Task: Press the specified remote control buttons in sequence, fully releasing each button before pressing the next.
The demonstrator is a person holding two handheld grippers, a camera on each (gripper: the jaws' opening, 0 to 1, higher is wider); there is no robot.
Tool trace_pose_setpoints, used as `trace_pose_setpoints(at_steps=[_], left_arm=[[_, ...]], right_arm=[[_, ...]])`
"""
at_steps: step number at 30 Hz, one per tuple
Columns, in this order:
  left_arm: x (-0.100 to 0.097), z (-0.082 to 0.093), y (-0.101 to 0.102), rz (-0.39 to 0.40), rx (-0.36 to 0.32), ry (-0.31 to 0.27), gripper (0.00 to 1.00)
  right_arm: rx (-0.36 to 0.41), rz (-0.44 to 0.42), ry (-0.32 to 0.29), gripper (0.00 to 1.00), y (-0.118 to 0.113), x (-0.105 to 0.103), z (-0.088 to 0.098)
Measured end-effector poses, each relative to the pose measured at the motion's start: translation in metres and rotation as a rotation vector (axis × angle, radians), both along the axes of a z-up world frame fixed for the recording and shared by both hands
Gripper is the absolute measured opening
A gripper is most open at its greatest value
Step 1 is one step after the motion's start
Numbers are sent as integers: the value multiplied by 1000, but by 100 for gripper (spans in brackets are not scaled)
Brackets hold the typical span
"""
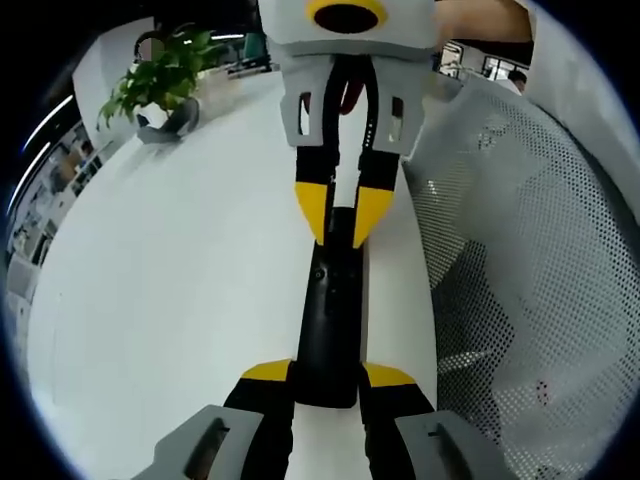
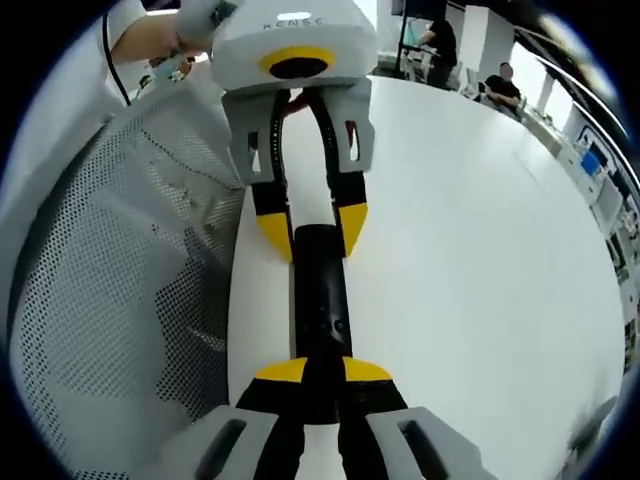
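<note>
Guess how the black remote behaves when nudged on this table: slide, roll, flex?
The remote looks like a rigid, flat slab, so it probably won't roll or flex. On the smooth white table it would likely slide or swivel, and its glossy casing may be slippery.

- I see a white table [image 1: 170, 290] spreading under my left gripper.
- Potted plant [image 1: 160, 85] far ahead-left of it.
- Perforated mesh chair [image 1: 520, 260] just right of it.

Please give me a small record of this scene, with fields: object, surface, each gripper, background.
object: black remote control, long, lying on the table
surface: white table
left gripper: jaws closed around one end of the remote
right gripper: jaws closed around the opposite end
beside: white perforated chair back
background: potted plant; seated people
</note>
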State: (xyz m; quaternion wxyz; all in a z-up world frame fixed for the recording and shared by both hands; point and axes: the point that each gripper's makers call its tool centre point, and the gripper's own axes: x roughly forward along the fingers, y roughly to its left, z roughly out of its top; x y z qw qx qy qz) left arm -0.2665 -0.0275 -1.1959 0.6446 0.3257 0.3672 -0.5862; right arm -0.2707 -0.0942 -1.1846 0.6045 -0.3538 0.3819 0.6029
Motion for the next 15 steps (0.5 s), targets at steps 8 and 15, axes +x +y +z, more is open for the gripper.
trace_pose_setpoints(at_steps=[8,15], left_arm=[[0,0,0,4,-2,1,25],[0,1,-1,-4,17,-1,25]], right_arm=[[-21,-19,-12,6,-4,1,-1],[-105,-14,-23,6,-2,2,-3]])
